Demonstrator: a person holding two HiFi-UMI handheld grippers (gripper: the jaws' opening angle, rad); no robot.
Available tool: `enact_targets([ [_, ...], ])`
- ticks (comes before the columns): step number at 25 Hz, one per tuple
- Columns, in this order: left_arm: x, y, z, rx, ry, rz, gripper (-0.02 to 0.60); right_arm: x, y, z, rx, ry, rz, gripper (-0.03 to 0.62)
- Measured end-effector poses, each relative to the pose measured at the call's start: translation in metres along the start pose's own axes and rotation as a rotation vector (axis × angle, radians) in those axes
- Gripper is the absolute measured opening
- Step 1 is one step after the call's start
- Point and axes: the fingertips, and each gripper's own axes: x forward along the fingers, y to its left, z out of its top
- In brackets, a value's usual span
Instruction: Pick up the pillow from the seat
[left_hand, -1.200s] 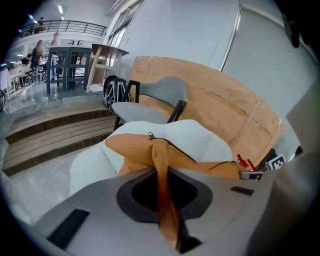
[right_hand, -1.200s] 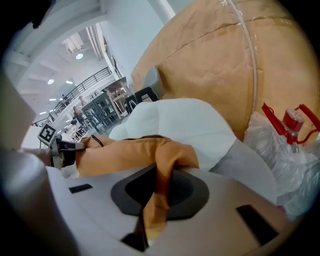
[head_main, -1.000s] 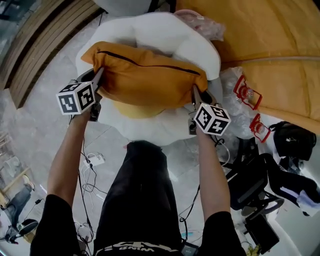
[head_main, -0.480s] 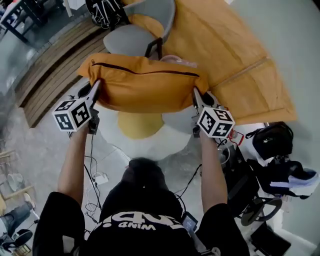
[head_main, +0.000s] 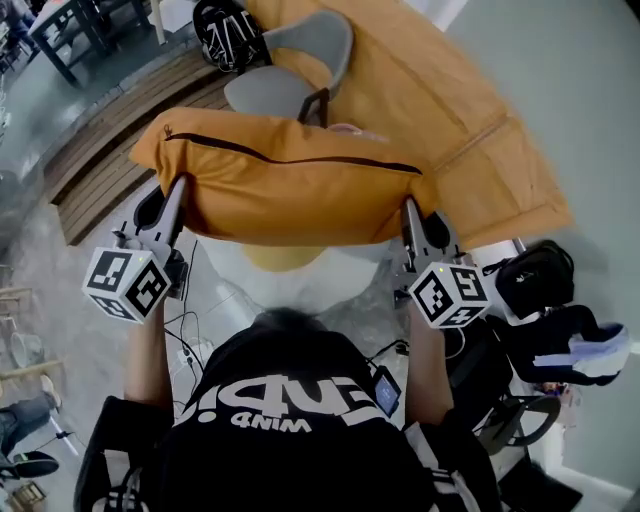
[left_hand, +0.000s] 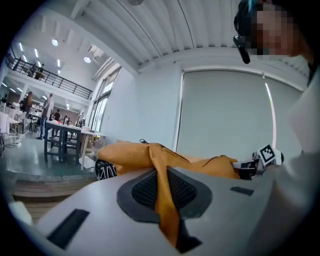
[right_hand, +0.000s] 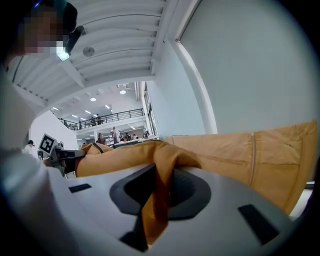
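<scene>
The orange pillow (head_main: 290, 185) is in the air, stretched level between the two grippers, above the white seat (head_main: 345, 272) and not touching it. The left gripper (head_main: 172, 205) pinches the pillow's left end, its fingers (left_hand: 100, 200) nearly together on a fold of cloth. The right gripper (head_main: 410, 218) pinches the right end in the same way.

The pillow (head_main: 290, 190) fills the whole span between the left gripper (head_main: 172, 200) and the right gripper (head_main: 410, 215), so nothing can pass between them. The white seat (head_main: 228, 272) lies below it. On the far side stand a grey chair (head_main: 290, 75) and a large orange cover (head_main: 440, 110). Black bags (head_main: 530, 280) crowd the right. The left floor is open up to the wooden steps (head_main: 90, 170), apart from cables (head_main: 190, 340).
</scene>
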Motion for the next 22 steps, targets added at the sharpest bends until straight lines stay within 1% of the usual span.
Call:
enact_targets([
  [2, -0.029, -0.009, 0.002, -0.003, -0.008, 0.013, 0.034, -0.025, 0.015, 0.005, -0.010, -0.004, 0.000, 0.067],
  [4, -0.051, -0.018, 0.002, -0.022, 0.009, 0.036, 0.034, -0.042, 0.027, 0.008, -0.018, -0.001, -0.002, 0.067],
  [7, -0.066, -0.028, 0.001, -0.026, 0.016, 0.047, 0.034, -0.057, 0.031, 0.012, -0.024, -0.002, -0.005, 0.067],
  [14, -0.069, -0.037, 0.005, -0.003, 0.013, 0.040, 0.034, -0.067, 0.027, 0.013, -0.015, -0.016, -0.011, 0.067],
  [17, -0.070, -0.040, 0.006, 0.005, 0.008, 0.045, 0.034, -0.067, 0.026, 0.012, -0.027, -0.027, -0.010, 0.067],
  [22, -0.069, -0.040, 0.006, 0.012, 0.011, 0.059, 0.034, -0.064, 0.024, 0.010, -0.014, -0.032, -0.005, 0.067],
])
